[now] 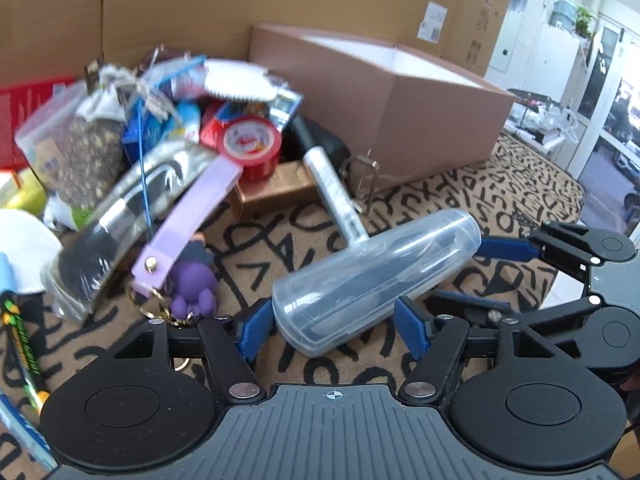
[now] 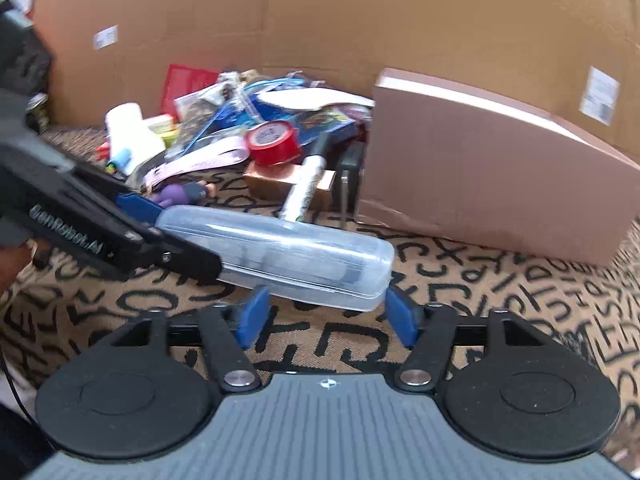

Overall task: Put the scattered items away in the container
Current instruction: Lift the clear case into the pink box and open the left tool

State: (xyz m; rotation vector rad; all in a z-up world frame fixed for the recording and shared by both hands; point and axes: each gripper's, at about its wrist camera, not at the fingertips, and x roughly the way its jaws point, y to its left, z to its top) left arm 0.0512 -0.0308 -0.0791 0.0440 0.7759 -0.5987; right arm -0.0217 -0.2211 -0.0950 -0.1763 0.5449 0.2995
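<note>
The clear plastic case (image 1: 376, 280), long and rounded, lies mid-frame on the letter-printed carpet (image 1: 460, 184); the left gripper (image 1: 334, 330) straddles its near end, blue pads wide. The right gripper (image 2: 326, 320), also wide, brackets its other end. The matte brown cardboard box (image 1: 400, 108) sits upper right.

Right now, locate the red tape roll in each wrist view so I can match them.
Left wrist: red tape roll sits upper left of centre, in the clutter pile, above the purple strap.
Right wrist: red tape roll sits upper centre-left, behind the clear plastic case.
Shared landmark: the brown cardboard box.
</note>
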